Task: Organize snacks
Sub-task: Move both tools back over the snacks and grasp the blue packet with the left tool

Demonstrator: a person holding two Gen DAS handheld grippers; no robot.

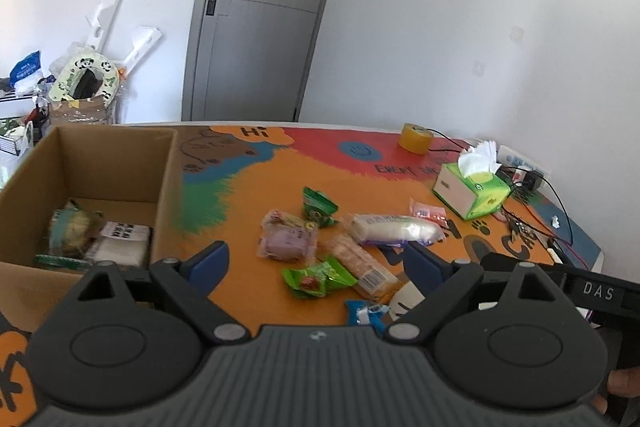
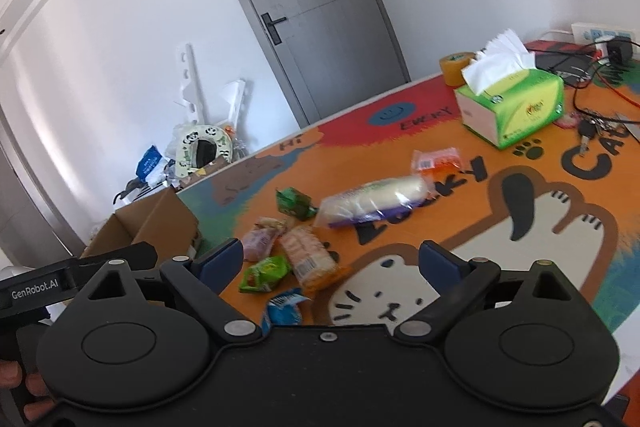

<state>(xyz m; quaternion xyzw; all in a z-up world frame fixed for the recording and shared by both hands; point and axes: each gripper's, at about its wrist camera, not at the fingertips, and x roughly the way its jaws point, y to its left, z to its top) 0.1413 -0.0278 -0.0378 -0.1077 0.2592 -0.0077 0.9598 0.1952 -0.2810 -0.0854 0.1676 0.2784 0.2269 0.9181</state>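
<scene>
Several wrapped snacks lie loose on the colourful table mat: a long white roll (image 1: 394, 230) (image 2: 374, 201), a purple bun pack (image 1: 286, 241) (image 2: 259, 239), a cracker pack (image 1: 358, 265) (image 2: 310, 257), a bright green packet (image 1: 318, 277) (image 2: 266, 273), a dark green packet (image 1: 318, 207) (image 2: 294, 203), a blue packet (image 1: 366, 311) (image 2: 285, 309) and a pink-orange packet (image 1: 428, 213) (image 2: 437, 159). A cardboard box (image 1: 120, 147) (image 2: 160, 219) at the left holds a few snacks (image 1: 100, 239). My left gripper (image 1: 316, 263) hangs open above the pile, empty. My right gripper (image 2: 330, 263) is open and empty too.
A green tissue box (image 1: 474, 191) (image 2: 514, 103) and a roll of yellow tape (image 1: 416, 138) (image 2: 454, 67) stand at the far right. Keys (image 2: 596, 129), cables and a power strip (image 2: 600, 35) lie beyond. Clutter is piled left of the grey door (image 1: 256, 19).
</scene>
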